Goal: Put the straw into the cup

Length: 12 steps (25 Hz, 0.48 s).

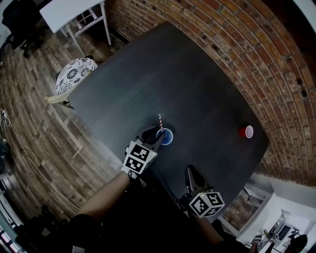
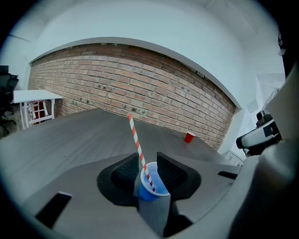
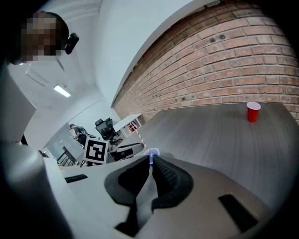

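Observation:
A blue cup (image 1: 166,136) stands near the front of the dark table (image 1: 187,84), and a red-and-white striped straw (image 1: 160,122) rises from it, leaning left. In the left gripper view the blue cup (image 2: 150,186) sits between the two black pads, with the straw (image 2: 137,144) standing inside it. My left gripper (image 1: 154,139) is shut on the cup. My right gripper (image 1: 189,171) hovers nearer the front edge, right of the cup and apart from it. Its jaws are nearly together and hold nothing. In the right gripper view (image 3: 150,161) the blue cup (image 3: 153,152) shows just beyond the fingertips.
A red cup (image 1: 246,131) stands alone at the table's right side, close to the brick wall (image 1: 237,44). A chair with a patterned cushion (image 1: 74,74) sits at the table's left edge. A white table (image 1: 74,12) stands farther off.

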Each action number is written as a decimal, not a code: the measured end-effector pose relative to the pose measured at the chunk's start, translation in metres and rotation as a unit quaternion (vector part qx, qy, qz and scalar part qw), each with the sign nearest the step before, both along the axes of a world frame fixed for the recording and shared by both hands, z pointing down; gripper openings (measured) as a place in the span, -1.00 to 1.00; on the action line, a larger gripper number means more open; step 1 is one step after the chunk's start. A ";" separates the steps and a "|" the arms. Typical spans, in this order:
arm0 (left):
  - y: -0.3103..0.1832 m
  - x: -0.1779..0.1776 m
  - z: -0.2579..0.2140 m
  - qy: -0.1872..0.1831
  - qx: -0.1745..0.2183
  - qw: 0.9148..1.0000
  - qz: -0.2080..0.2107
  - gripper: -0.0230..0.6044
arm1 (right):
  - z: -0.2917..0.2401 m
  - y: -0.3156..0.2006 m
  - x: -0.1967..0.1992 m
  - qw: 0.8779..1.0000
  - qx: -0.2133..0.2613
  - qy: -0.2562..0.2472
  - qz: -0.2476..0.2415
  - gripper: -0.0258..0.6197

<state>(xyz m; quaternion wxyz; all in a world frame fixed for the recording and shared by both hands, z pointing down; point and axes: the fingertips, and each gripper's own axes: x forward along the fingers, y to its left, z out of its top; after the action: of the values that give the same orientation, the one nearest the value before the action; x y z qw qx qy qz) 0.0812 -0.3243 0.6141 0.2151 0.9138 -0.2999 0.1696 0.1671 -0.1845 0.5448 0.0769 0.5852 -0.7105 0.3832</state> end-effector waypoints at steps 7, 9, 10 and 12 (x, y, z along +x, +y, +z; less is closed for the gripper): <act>0.006 0.002 -0.015 0.014 0.017 1.000 -0.003 -0.55 | -0.006 0.007 0.015 1.000 0.010 -0.002 0.003 -0.78; 0.012 -0.003 -0.024 0.018 0.026 0.999 -0.007 -0.55 | -0.008 0.010 0.019 1.000 0.012 -0.003 0.004 -0.78; 0.015 -0.009 -0.028 0.018 0.030 0.999 -0.009 -0.55 | -0.009 0.012 0.020 1.000 0.013 -0.004 0.004 -0.78; 0.020 -0.023 -0.037 0.016 0.041 0.999 -0.014 -0.55 | -0.012 0.012 0.020 1.000 0.020 -0.005 0.002 -0.78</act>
<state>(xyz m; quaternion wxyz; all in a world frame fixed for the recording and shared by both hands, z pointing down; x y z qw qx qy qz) 0.0585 -0.3044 0.5772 0.1843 0.9202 -0.3163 0.1388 0.1868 -0.1721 0.5328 0.0613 0.5861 -0.7172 0.3720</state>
